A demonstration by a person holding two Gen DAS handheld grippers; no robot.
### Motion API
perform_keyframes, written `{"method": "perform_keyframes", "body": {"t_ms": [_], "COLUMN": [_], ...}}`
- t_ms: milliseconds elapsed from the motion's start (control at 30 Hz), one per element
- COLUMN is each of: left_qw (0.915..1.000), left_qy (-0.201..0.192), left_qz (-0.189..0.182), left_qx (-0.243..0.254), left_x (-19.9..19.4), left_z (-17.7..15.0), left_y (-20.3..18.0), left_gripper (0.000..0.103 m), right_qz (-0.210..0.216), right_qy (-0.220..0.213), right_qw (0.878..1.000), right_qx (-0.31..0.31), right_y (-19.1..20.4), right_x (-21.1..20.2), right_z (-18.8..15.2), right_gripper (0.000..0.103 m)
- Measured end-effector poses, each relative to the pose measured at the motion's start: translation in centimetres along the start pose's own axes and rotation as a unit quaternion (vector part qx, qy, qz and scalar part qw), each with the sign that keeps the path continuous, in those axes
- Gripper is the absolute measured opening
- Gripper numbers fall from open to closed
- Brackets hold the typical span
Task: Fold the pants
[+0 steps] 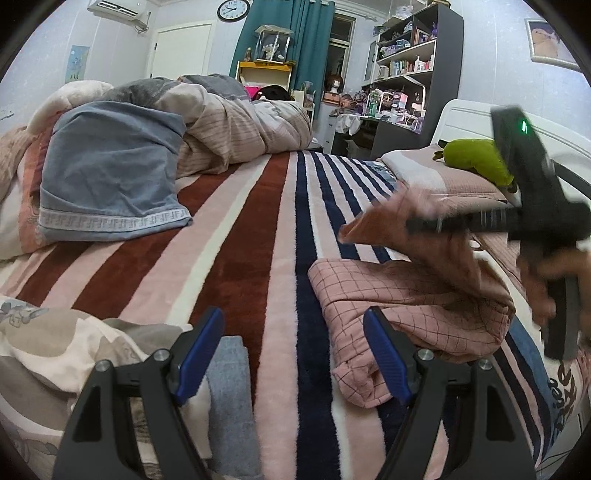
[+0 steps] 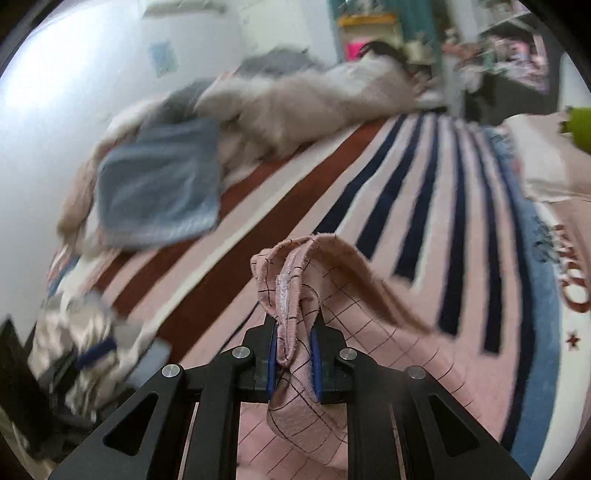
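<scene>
Pink checked pants point(image 1: 413, 299) bunched on striped blanket point(image 1: 236, 258). Right gripper point(image 2: 294, 360) clamps lifted fabric edge, mid-fold. Left gripper point(image 1: 293, 354) wide, holding nothing, beside pants. Next likely: carry edge across, lay flat.

Counts: 1 pair of pink checked pants point(image 1: 410, 306), lower right at 4 o'clock in left wrist view. 1 striped blanket point(image 1: 236, 258) over the bed. 1 blue-grey folded cloth point(image 1: 110, 177) at 10 o'clock. 1 rumpled duvet point(image 1: 236, 129) at 12. 1 green plush toy point(image 1: 476, 160) at 2. 1 wall clock point(image 1: 233, 9) at 12, top edge. 2 grippers: left gripper point(image 1: 295, 354), right gripper point(image 2: 294, 360).
</scene>
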State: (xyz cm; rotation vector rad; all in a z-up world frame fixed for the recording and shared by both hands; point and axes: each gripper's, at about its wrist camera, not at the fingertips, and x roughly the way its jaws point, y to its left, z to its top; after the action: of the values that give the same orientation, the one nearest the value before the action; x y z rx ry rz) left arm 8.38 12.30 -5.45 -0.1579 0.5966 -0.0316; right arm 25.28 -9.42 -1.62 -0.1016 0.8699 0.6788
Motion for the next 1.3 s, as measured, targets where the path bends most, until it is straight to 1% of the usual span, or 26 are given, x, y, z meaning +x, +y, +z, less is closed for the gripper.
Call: {"method": "perform_keyframes", "body": {"t_ms": [33, 100, 167, 233, 300, 333, 433, 467, 500, 567, 600, 633, 700, 767, 867, 933, 967, 1033, 1100, 1133, 1167, 1200, 1233, 1267, 1300], "left_qw": [1.0, 1.0, 0.9999, 0.9998, 0.9994, 0.9988, 0.9957, 0.9948, 0.9944, 0.9945, 0.9943, 0.9941, 0.9939, 0.9935, 0.9924, 0.9924, 0.9922, 0.991, 0.991, 0.9908, 0.9906, 0.9902, 0.9898, 0.9894, 0.9888], "left_qy": [0.002, 0.008, 0.012, 0.016, 0.019, 0.026, 0.044, 0.05, 0.059, 0.058, 0.054, 0.049, 0.042, 0.04, 0.041, 0.047, 0.051, 0.061, 0.077, 0.082, 0.087, 0.095, 0.1, 0.105, 0.107], "left_qz": [0.0, -0.005, -0.009, -0.014, -0.025, -0.034, -0.07, -0.074, -0.069, -0.071, -0.081, -0.091, -0.1, -0.103, -0.109, -0.107, -0.108, -0.111, -0.094, -0.089, -0.086, -0.087, -0.088, -0.091, -0.096], "left_qx": [0.001, 0.0, -0.002, 0.0, 0.012, 0.023, 0.043, 0.048, 0.054, 0.052, 0.042, 0.03, 0.02, 0.029, 0.04, 0.037, 0.036, 0.042, 0.057, 0.06, 0.061, 0.054, 0.05, 0.043, 0.041], "left_x": [0.0, 0.0, 0.0, 0.1, 0.2, 0.5, 1.4, 1.7, 2.2, 2.4, 2.3, 2.0, 1.8, 2.0, 2.8, 4.0, 4.7, 5.9, 7.3, 7.7, 7.9, 8.1, 8.1, 7.9, 7.6], "left_z": [0.0, -0.1, -0.3, -0.4, -0.6, -0.6, -0.9, -1.0, -1.2, -1.0, -0.8, -0.4, 0.1, 0.8, 1.4, 1.8, 2.0, 2.2, 2.1, 2.0, 1.7, 1.4, 1.2, 0.9, 0.7], "left_y": [0.0, 0.3, 0.5, 0.6, 0.1, -0.2, -1.4, -1.8, -2.2, -2.5, -2.3, -2.2, -2.3, -3.3, -4.8, -5.9, -6.5, -7.6, -8.7, -8.8, -8.9, -8.7, -8.5, -8.0, -7.7], "left_gripper": [0.075, 0.075, 0.075, 0.075, 0.075, 0.075, 0.075, 0.075, 0.075, 0.075, 0.075, 0.075, 0.075, 0.075, 0.075, 0.075, 0.075, 0.075, 0.075, 0.073, 0.063, 0.05, 0.045, 0.038, 0.028], "right_qz": [0.009, 0.031, 0.034, 0.037, 0.043, 0.05, 0.083, 0.091, 0.101, 0.123, 0.139, 0.144, 0.143, 0.141, 0.106, 0.09, 0.066, 0.037, 0.02, 0.019, 0.02, 0.023, 0.025, 0.027, 0.029], "right_qy": [0.019, 0.075, 0.096, 0.091, 0.074, 0.07, 0.06, 0.056, 0.056, 0.06, 0.064, 0.064, 0.057, 0.048, 0.021, -0.003, -0.016, -0.029, -0.037, -0.036, -0.033, -0.03, -0.028, -0.027, -0.027], "right_qw": [1.0, 0.996, 0.994, 0.993, 0.993, 0.994, 0.993, 0.992, 0.99, 0.988, 0.986, 0.985, 0.985, 0.986, 0.992, 0.995, 0.997, 0.998, 0.999, 0.999, 0.999, 0.999, 0.999, 0.999, 0.999], "right_qx": [-0.006, -0.024, -0.044, -0.065, -0.076, -0.073, -0.061, -0.068, -0.076, -0.073, -0.071, -0.072, -0.076, -0.072, -0.058, -0.042, -0.032, -0.029, -0.026, -0.021, -0.017, -0.01, -0.006, -0.003, -0.001], "right_y": [0.3, 1.5, 2.4, 2.9, 3.2, 3.1, 2.5, 2.7, 2.6, 2.8, 2.5, 2.4, 1.9, 1.2, -0.1, -1.5, -2.3, -3.4, -4.7, -5.1, -5.6, -6.2, -6.6, -6.9, -7.3], "right_x": [0.6, 2.5, 3.3, 3.0, 2.2, 2.0, 1.2, 0.9, 0.6, 0.4, 0.1, -0.1, -1.0, -2.0, -4.0, -5.7, -6.5, -7.4, -8.0, -8.1, -8.1, -8.0, -7.9, -7.8, -7.7], "right_z": [-0.5, -3.0, -4.7, -5.9, -6.3, -6.3, -6.3, -6.5, -6.6, -6.6, -6.8, -6.9, -7.4, -7.7, -7.9, -8.2, -8.3, -8.6, -9.3, -9.5, -9.7, -10.1, -10.3, -10.6, -11.0], "right_gripper": [0.01, 0.011, 0.012, 0.016, 0.021, 0.027, 0.032, 0.033, 0.035, 0.038, 0.038, 0.038, 0.037, 0.037, 0.037, 0.04, 0.04, 0.042, 0.042, 0.042, 0.042, 0.042, 0.042, 0.042, 0.042]}}
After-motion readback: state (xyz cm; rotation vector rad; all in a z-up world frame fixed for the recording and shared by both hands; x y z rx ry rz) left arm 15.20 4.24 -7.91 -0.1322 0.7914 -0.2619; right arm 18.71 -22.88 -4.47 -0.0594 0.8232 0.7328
